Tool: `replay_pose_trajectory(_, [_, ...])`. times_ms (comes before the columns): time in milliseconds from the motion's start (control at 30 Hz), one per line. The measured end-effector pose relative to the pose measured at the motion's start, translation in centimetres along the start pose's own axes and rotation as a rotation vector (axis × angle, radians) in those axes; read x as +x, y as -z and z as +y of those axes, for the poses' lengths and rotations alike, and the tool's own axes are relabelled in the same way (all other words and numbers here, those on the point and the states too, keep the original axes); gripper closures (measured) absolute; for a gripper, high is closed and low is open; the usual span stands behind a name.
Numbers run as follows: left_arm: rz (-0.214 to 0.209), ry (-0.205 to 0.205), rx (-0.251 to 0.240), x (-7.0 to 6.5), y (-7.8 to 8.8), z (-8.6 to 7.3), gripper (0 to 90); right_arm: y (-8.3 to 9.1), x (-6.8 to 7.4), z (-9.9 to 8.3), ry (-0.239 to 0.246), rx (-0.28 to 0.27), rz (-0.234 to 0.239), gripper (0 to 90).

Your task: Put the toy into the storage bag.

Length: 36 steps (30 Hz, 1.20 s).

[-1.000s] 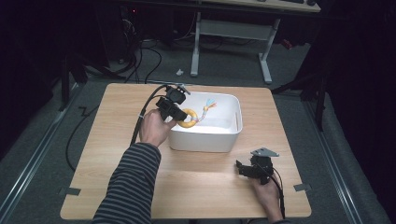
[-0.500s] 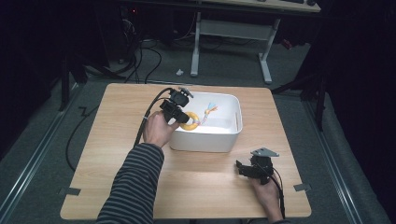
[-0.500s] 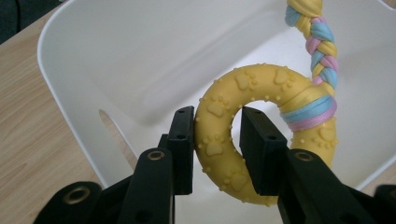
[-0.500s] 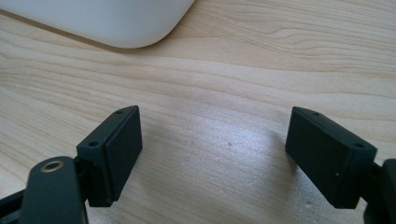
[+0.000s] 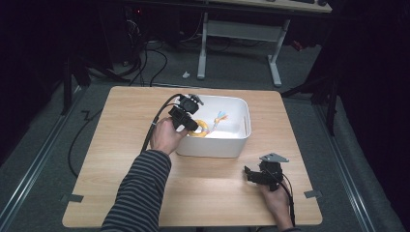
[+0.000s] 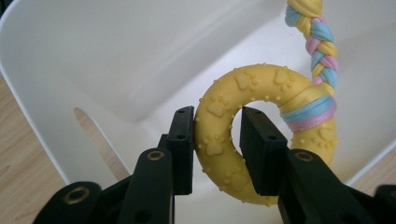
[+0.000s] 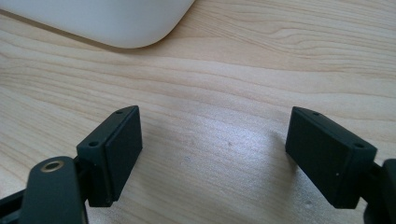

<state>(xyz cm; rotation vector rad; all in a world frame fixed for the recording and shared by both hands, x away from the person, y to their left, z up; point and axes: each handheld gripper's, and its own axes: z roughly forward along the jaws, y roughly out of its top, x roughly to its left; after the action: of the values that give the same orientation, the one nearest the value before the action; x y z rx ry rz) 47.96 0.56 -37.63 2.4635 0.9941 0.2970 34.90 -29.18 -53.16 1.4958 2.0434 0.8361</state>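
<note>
A yellow rubber ring toy [image 6: 219, 140] with paw prints has a braided pastel rope [image 6: 322, 56] tied to it. My left gripper [image 6: 217, 114] is shut on the ring's band, one jaw outside it and one through its hole. It holds the toy inside the white bin [image 6: 93, 56]. From above, the left gripper [image 5: 191, 123] reaches over the bin's [image 5: 246, 121] left wall with the ring [image 5: 200, 129] and the rope [image 5: 220, 118] trailing right. My right gripper [image 5: 249, 173] rests open near the table's front right. Bare wood lies between its jaws [image 7: 210, 135].
The wooden table [image 5: 121, 145] carries the bin at its middle back. A corner of the bin [image 7: 116, 28] lies just ahead of the right gripper. A black cable [image 5: 154, 125] trails from the left gripper off the table's left. A desk frame [image 5: 237, 34] stands beyond the table.
The left gripper has shifted slightly to the right and down with the ring toy, a little further into the bin. The right gripper has stayed put.
</note>
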Motion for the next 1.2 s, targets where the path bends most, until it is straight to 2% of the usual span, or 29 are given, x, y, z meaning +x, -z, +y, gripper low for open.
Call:
replay_pose_trajectory(300, [-0.007,0.013,0.0,0.1,0.0,-0.1,65.8,0.0,0.0,0.0,0.0,0.0,0.0,18.8])
replay_pose_trajectory(400, [-0.025,0.029,-0.014,0.3,0.0,-0.1,65.3,0.0,0.0,0.0,0.0,0.0,0.0,18.8])
replay_pose_trajectory(533, [-0.024,0.023,-0.009,0.1,0.0,0.0,63.9,0.0,0.0,0.0,0.0,0.0,0.0,18.8])
replay_pose_trajectory(633, [-0.014,0.02,-0.04,0.0,0.5,-0.2,52.9,0.0,0.0,0.0,0.0,0.0,0.001,18.8])
replay_pose_trajectory(733, [-0.016,0.028,-0.057,0.1,1.0,-0.3,47.5,0.0,0.0,0.0,0.0,0.001,0.001,18.9])
replay_pose_trajectory(1200, [0.017,0.055,-0.152,1.0,4.2,-1.9,41.1,0.0,0.0,0.0,0.0,0.001,0.001,19.0])
